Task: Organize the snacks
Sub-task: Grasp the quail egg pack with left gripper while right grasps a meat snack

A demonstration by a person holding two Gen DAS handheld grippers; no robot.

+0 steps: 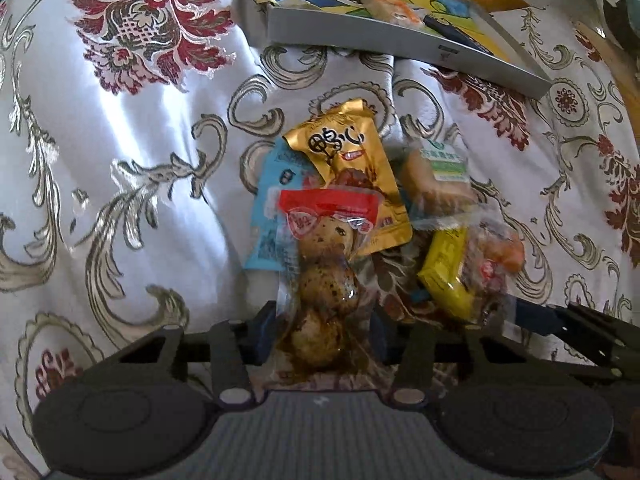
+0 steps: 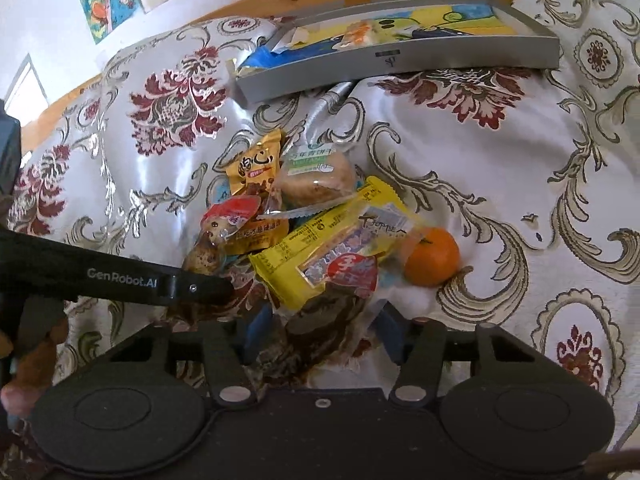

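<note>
A: Left wrist view: left gripper (image 1: 320, 330) straddles egg pouch (image 1: 322, 280) atop the pile on the tablecloth (image 1: 120, 120). Grasping?
B: Likely clamped, pads hidden (sauce blurs them). Lift straight, clear gold packet (image 1: 352, 168), aim for tray (image 1: 400, 44).
A: Right gripper (image 2: 320, 340)?
B: Fairly wide around brown pouch (image 2: 320, 320); grip unclear.

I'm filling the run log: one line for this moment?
left gripper: around egg pack | right gripper: around brown pack | tray: behind
</note>
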